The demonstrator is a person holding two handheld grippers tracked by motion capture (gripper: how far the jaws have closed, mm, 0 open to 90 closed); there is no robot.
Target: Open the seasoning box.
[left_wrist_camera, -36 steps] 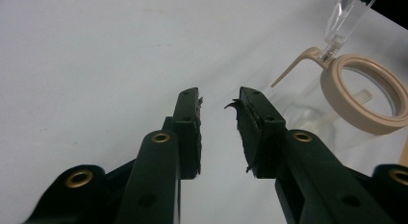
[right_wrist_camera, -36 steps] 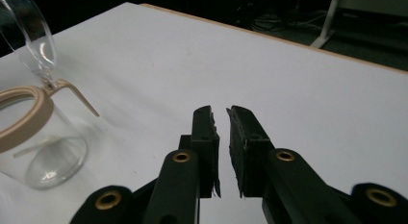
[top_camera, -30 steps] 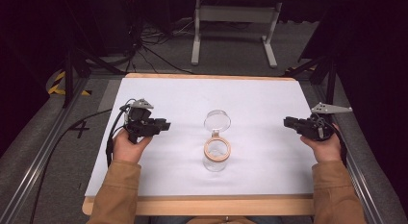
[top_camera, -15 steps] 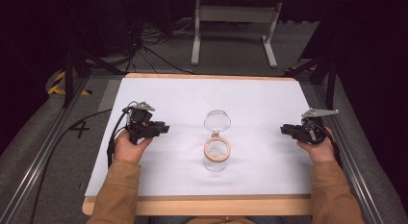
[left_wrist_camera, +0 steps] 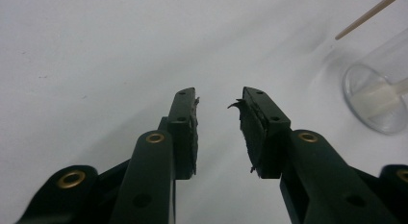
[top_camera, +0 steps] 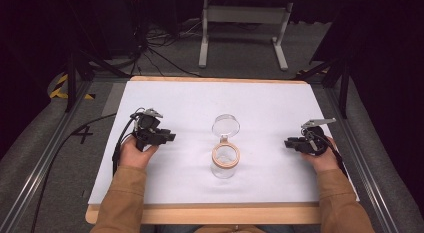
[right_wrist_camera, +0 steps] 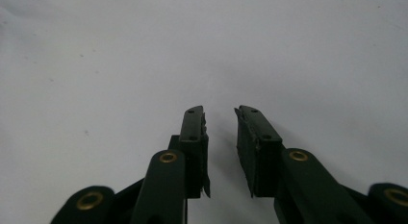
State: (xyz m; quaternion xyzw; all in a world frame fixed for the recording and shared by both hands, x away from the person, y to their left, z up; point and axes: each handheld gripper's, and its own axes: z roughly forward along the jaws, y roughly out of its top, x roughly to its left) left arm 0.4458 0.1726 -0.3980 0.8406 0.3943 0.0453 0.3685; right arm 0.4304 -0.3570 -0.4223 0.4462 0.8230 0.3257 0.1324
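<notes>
clear glass, we saw, made up the jar point(top_camera: 225, 163) that stood upright near the middle of the white sheet point(top_camera: 260, 108), its wooden-rimmed mouth uncovered and its round lid point(top_camera: 225, 126) swung back on the far side of the jar. we held the left gripper point(top_camera: 169, 137) to the left of the jar, well apart from it, jaws parted with nothing between them; in the left gripper view the jar's glass point(left_wrist_camera: 380, 96) sat off to the right of those jaws. the right gripper point(top_camera: 289, 142) lay to the right of the jar, also well apart, jaws parted and empty over bare sheet point(right_wrist_camera: 120, 65).
</notes>
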